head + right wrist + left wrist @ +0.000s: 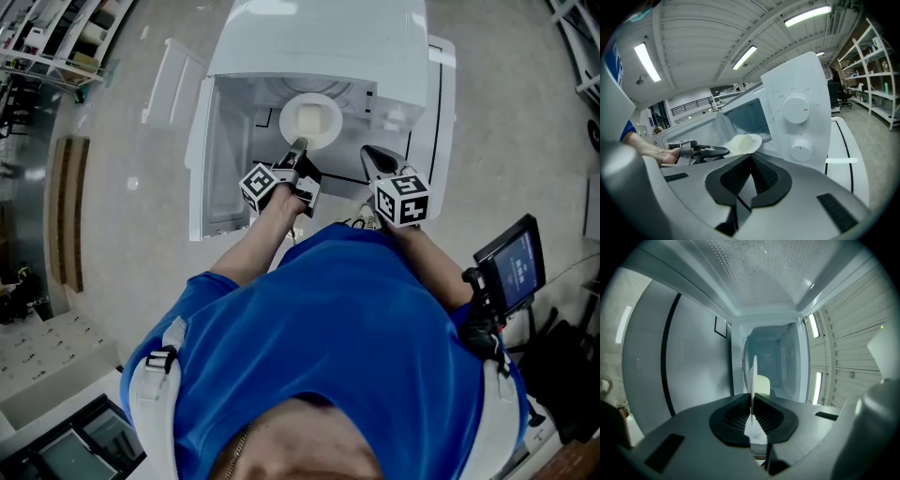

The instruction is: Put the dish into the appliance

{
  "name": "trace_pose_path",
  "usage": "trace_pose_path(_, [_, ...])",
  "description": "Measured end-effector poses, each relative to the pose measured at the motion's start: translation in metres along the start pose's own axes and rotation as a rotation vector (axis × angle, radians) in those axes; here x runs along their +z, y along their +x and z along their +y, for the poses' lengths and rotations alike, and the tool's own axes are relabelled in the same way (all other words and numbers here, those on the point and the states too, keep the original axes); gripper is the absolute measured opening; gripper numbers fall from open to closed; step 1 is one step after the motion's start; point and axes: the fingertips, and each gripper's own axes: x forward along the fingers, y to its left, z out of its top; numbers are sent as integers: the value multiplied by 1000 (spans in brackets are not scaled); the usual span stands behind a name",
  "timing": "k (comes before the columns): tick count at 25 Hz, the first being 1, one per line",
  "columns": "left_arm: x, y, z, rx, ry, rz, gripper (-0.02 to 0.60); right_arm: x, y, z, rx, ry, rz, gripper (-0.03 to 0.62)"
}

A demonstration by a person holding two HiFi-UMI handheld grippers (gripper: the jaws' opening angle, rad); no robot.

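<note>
Blue shirt [356, 319] of the person fills the foreground of the head view. Left gripper [298, 146]: jaws clamped on the rim of the white dish [312, 120], which bears a pale mound and is held in the open mouth of the microwave [319, 42]; door [220, 159] stands open at left. Right gripper [369, 153]: jaws closed together, empty, just beside the dish.

The head camera is looking steeply down from over the person's blue shirt [337, 319] onto the open appliance [319, 47], well back from it. The left gripper camera is sitting close, facing straight into the cavity [776, 355] with the dish [753, 373] edge-on before it. The right gripper camera is looking from outside, past the knob panel [811, 77]. All three are sharing the dish and the cavity mouth.
</note>
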Motion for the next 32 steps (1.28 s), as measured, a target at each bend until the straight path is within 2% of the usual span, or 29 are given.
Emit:
trace_pose_path(14, [23,49,12,-3,-53,-74,19,7,25,-22,25,-29,29,2])
trace_pose_path(32, [34,72,15,27,-71,-99,20,13,30,-18,34,-53,34,2])
